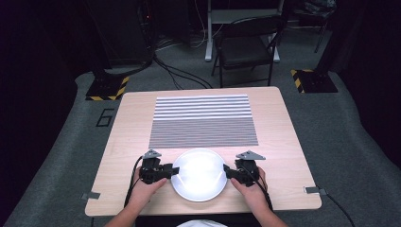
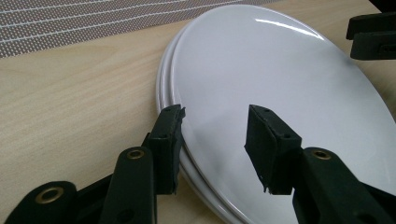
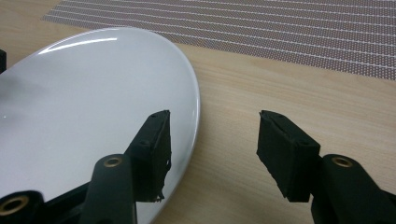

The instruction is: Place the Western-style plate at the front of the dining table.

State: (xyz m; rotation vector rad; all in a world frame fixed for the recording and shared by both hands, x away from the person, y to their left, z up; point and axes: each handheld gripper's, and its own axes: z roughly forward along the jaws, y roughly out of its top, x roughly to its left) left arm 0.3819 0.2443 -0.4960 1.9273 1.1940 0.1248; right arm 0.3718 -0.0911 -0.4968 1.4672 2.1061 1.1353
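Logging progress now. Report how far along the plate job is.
Done: both grippers sit at opposite edges of the white plates, a stack by the doubled rim in the left gripper view. In hand: the left gripper and right gripper are open, each straddling the rim without clamping. Left: grip and lift; the striped mat lies bare beyond, perhaps the destination.

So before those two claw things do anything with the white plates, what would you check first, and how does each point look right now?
1. Left gripper open: ok, jaws wide apart.
2. Right gripper open: ok, jaws wide apart.
3. Left jaws straddle the rim of the plates: ok, one jaw outside, one over the surface.
4. Right jaws straddle the opposite rim: ok, one over the plate, one over the wooden table.
5. How many plates: a second rim shows beneath the top one in the left gripper view; whether more, cannot tell.
6. Striped placemat free of objects: ok.
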